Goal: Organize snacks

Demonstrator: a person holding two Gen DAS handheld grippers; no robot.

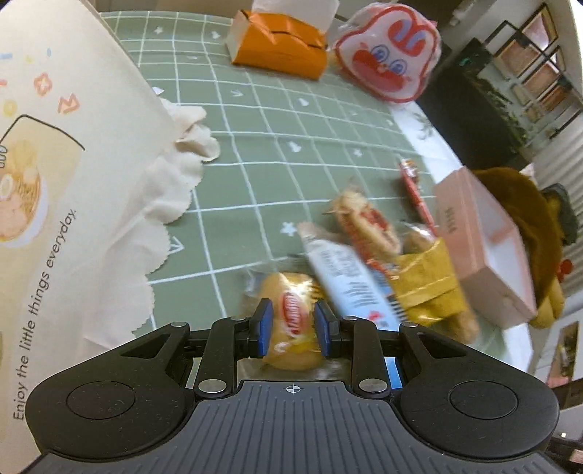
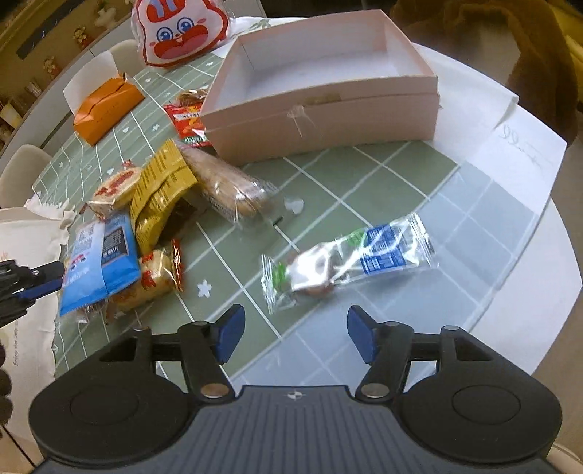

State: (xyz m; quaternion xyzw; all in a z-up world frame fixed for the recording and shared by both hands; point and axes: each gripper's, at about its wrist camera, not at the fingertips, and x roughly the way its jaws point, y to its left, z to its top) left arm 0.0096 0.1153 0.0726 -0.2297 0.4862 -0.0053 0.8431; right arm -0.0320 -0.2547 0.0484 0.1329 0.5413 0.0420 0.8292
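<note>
Snacks are lying in a loose heap on the green checked tablecloth (image 2: 382, 175), and one of them, a yellow bun in clear wrap (image 1: 291, 321), is sitting squeezed between the blue pads of the left tongs (image 1: 293, 330), whose jaws are standing narrow and pressing on it from both sides. Just ahead and to the right of those tongs a blue-and-white packet (image 1: 346, 280) is leaning over the bun, with a mustard-yellow packet (image 1: 426, 291) touching it on the far side and a round red-printed cracker (image 1: 366, 222) beyond. Further right the pink box (image 1: 484, 248) is standing open. To the left of the left tongs a cream tote bag (image 1: 73, 182) is filling the frame.

The right tongs (image 2: 295, 333) are hovering with jaws spread wide and gripping nothing. Just ahead of them, slightly right of their midline, a clear-wrapped bar with blue and green print (image 2: 349, 260) is lying apart from the heap. The heap is sitting ahead and to their left, the pink box straight ahead and well beyond the bar, and an orange tissue box (image 2: 105, 109) and a rabbit-faced bag (image 2: 178, 32) are resting far off to the left
</note>
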